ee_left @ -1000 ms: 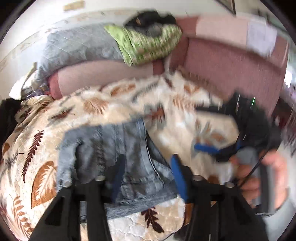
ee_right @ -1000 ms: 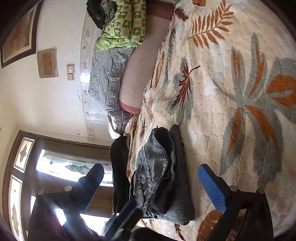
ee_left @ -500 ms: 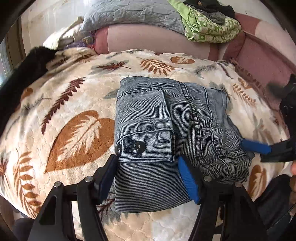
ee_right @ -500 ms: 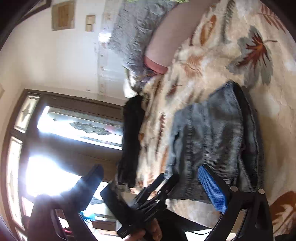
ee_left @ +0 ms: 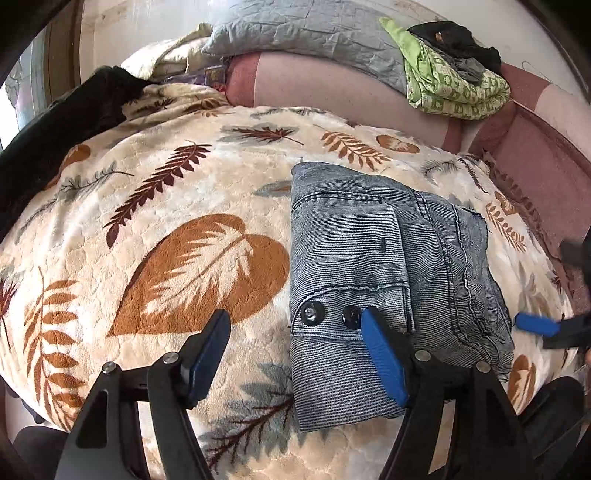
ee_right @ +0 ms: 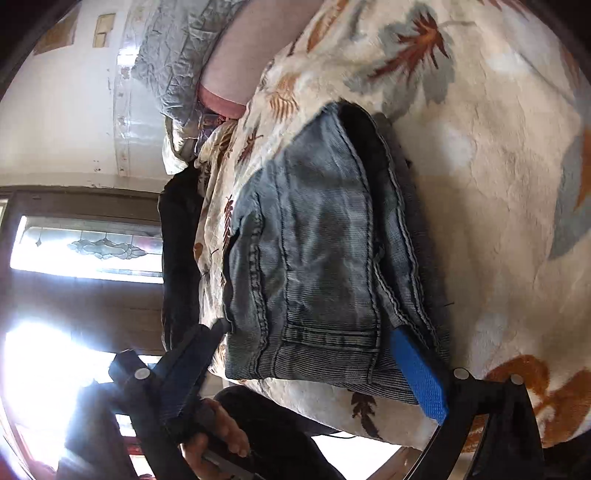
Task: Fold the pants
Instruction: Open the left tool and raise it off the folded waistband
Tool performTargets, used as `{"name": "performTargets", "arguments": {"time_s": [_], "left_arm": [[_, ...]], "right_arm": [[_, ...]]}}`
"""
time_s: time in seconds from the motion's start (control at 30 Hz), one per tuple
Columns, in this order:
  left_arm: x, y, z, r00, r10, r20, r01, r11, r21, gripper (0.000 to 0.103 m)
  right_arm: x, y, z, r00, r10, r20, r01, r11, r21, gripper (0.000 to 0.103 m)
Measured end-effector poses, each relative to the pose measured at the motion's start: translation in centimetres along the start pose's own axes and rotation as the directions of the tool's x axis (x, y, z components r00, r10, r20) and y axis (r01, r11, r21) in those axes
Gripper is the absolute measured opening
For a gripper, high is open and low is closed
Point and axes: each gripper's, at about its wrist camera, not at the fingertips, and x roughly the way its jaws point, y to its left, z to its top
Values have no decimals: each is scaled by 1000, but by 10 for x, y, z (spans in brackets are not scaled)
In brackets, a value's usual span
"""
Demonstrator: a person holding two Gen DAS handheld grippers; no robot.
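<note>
Grey-blue denim pants lie folded into a compact bundle on a cream blanket with a leaf print. My left gripper hovers low over their near left edge. Its jaws are opening: one finger is over the blanket, the other above the two black buttons, and no pad presses on the cloth. My right gripper stands wide open at the bundle's other end, with the pants between its fingers but not pinched. Its blue fingertip shows at the right in the left wrist view.
At the back lie a pink bolster, a grey pillow and a green patterned cloth. A black garment drapes over the bed's left edge. A person's hand holds a gripper handle below a bright window.
The left gripper slid left and lower across the pants, and its jaws widened. The right gripper swung in close to the pants' end, which now fills the space between its fingers.
</note>
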Motion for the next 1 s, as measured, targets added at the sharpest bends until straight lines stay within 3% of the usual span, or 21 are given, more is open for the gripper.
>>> {"name": "performTargets", "arguments": {"time_s": [0.13, 0.27, 0.33, 0.4, 0.43, 0.5, 0.6, 0.67, 0.7, 0.77, 0.87, 0.93, 1.0], "left_arm": [[-4, -9, 0, 999, 41, 22, -42, 997, 64, 73], [-5, -9, -2, 999, 46, 30, -48, 996, 72, 73], [-7, -11, -2, 998, 55, 38, -58, 995, 85, 73], [-6, -13, -3, 998, 41, 38, -44, 995, 91, 73], [-5, -14, -4, 998, 50, 38, -53, 994, 94, 73], [-7, -15, -5, 997, 55, 52, -60, 992, 107, 73], [-5, -13, -5, 997, 50, 51, -55, 994, 99, 73], [-6, -13, -5, 997, 52, 55, -58, 993, 103, 73], [-5, -14, -5, 997, 55, 57, -61, 993, 105, 73], [-6, -16, -5, 997, 53, 56, -59, 992, 108, 73], [-12, -15, -4, 996, 50, 76, -59, 992, 114, 73], [-21, -4, 0, 997, -4, 82, -1, 998, 62, 73], [-31, 8, 3, 993, -34, 115, 34, 999, -4, 73]], "right_arm": [[-3, 56, 29, 995, 99, 29, -95, 990, -100, 99], [40, 79, 71, 988, 153, -21, -154, 981, -121, 99], [68, 57, 85, 995, 97, -23, -98, 993, -58, 100], [104, 18, 94, 996, -38, -75, 40, 999, 25, 99], [113, -1, 92, 996, 1, -87, 8, 995, 104, 98], [101, 7, 85, 999, 28, -41, -25, 998, 60, 98], [75, 30, 76, 1000, -25, 5, 25, 999, -33, 99], [60, 32, 67, 1000, 24, 19, -23, 998, -53, 99], [61, 26, 62, 1000, 4, 10, -4, 998, -56, 100], [75, 0, 57, 990, -139, -25, 138, 990, -36, 100], [62, -23, 56, 1000, -15, 24, 13, 998, 57, 100], [51, -15, 54, 998, -50, 22, 49, 998, 44, 100], [40, -3, 46, 999, -32, 32, 32, 999, 3, 100]]}}
